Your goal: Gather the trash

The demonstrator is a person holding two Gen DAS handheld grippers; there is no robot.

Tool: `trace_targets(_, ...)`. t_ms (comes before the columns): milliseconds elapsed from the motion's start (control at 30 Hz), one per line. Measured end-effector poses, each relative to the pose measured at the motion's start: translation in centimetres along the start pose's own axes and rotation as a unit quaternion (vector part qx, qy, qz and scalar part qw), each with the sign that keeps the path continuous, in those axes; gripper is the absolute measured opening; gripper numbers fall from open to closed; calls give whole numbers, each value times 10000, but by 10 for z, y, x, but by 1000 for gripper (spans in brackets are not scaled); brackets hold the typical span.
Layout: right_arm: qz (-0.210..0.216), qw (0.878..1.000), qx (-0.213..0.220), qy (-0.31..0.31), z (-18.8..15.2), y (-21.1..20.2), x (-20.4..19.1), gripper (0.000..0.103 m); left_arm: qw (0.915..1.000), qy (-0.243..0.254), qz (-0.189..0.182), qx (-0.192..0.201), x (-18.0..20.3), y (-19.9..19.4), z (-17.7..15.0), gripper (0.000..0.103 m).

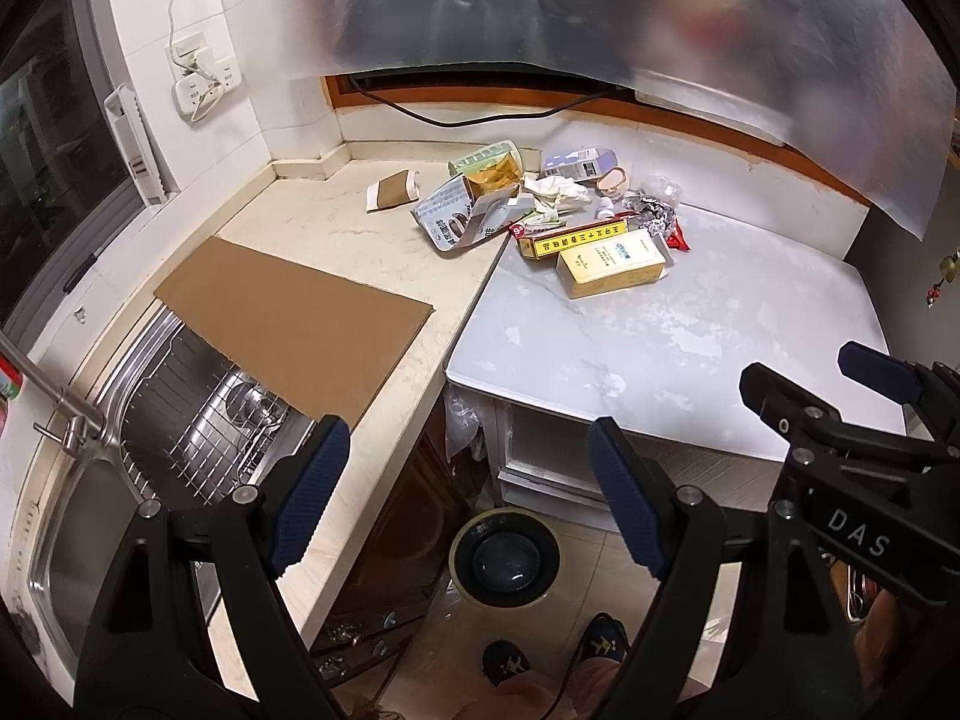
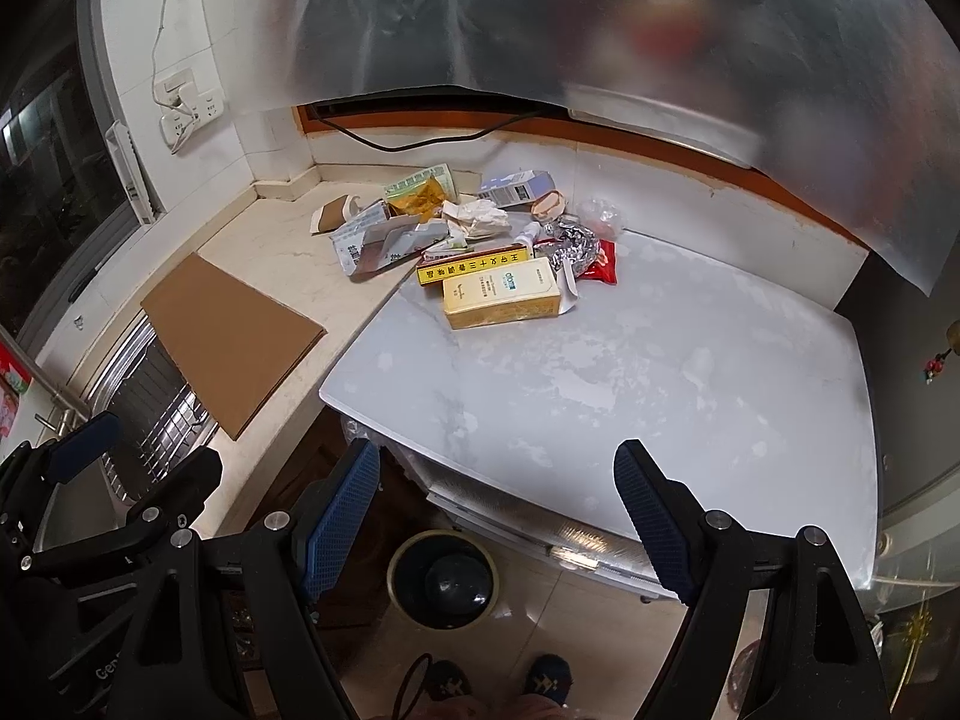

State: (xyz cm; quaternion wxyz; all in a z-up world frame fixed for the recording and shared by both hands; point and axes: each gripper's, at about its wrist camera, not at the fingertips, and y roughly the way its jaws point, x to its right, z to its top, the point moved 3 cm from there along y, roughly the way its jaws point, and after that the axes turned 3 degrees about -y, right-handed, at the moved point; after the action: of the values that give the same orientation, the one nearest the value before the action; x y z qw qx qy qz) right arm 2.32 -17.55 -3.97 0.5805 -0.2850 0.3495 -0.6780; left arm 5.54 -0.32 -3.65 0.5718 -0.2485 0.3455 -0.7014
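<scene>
A pile of trash lies at the back where the beige counter meets the white table (image 1: pixel 660 354) (image 2: pixel 600 396). In it are a pale yellow box (image 1: pixel 612 264) (image 2: pixel 501 297), a long yellow and red box (image 1: pixel 570 240) (image 2: pixel 474 267), crumpled paper (image 1: pixel 555 189) (image 2: pixel 477 216), foil (image 1: pixel 651 213) (image 2: pixel 570 246) and a torn carton (image 1: pixel 456 210). A round bin (image 1: pixel 504 558) (image 2: pixel 444 579) stands on the floor below. My left gripper (image 1: pixel 468 450) and right gripper (image 2: pixel 498 468) both hang open and hold nothing, well short of the pile.
A cardboard sheet (image 1: pixel 294 324) (image 2: pixel 231 330) partly covers the steel sink (image 1: pixel 150 450) with its wire rack. A brown cup sleeve (image 1: pixel 393 189) lies apart at the pile's left. A translucent plastic sheet (image 1: pixel 600 12) hangs overhead. The person's slippered feet (image 1: pixel 606 648) stand by the bin.
</scene>
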Motion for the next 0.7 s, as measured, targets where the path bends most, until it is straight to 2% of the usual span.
trace_targets(400, -285, 9995, -70, 82, 2, 9, -23, 82, 9993, 229, -286, -80, -19, 19, 6, 80)
trace_targets(700, -589, 9980, -49, 238, -1, 7, -14, 82, 9972, 506, -550, 40, -5, 31, 20, 80)
